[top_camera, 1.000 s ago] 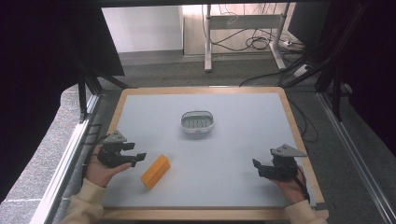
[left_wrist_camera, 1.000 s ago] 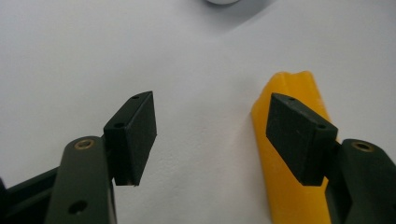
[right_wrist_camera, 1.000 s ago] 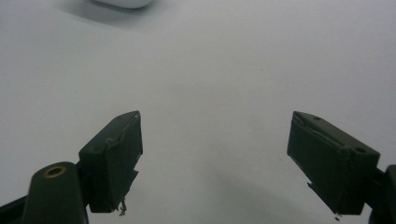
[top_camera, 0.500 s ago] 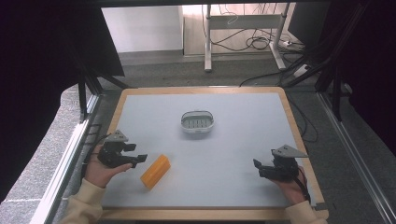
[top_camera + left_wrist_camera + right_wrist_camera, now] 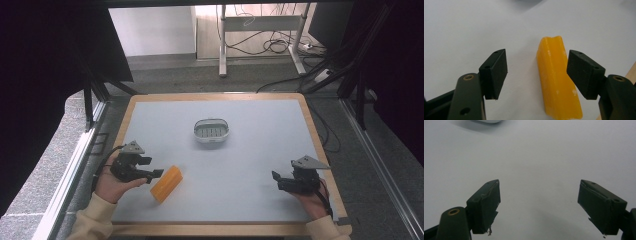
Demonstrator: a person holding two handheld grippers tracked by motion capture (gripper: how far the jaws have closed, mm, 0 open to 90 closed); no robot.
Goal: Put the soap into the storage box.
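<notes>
Left gripper (image 5: 536, 75) jaws wide apart, straddling the orange soap bar (image 5: 557, 82), right pad nearly against it, left pad well off; nothing gripped yet. Lined up along the bar's length, presumably for a clean pinch across its narrow sides. Soap bar (image 5: 167, 183) lying flat, nearer than the white dish (image 5: 212, 131) and to its left. Right gripper (image 5: 539, 205) gaping, empty, parked far right of the bar. Versus a second back: left gripper edged closer in; bar unmoved.

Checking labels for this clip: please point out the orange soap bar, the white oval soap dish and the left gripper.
orange soap bar (image 5: 167, 183): high view, middle of its top face.
white oval soap dish (image 5: 212, 138): high view, near rim.
left gripper (image 5: 156, 173): high view, between its fingertips.
</notes>
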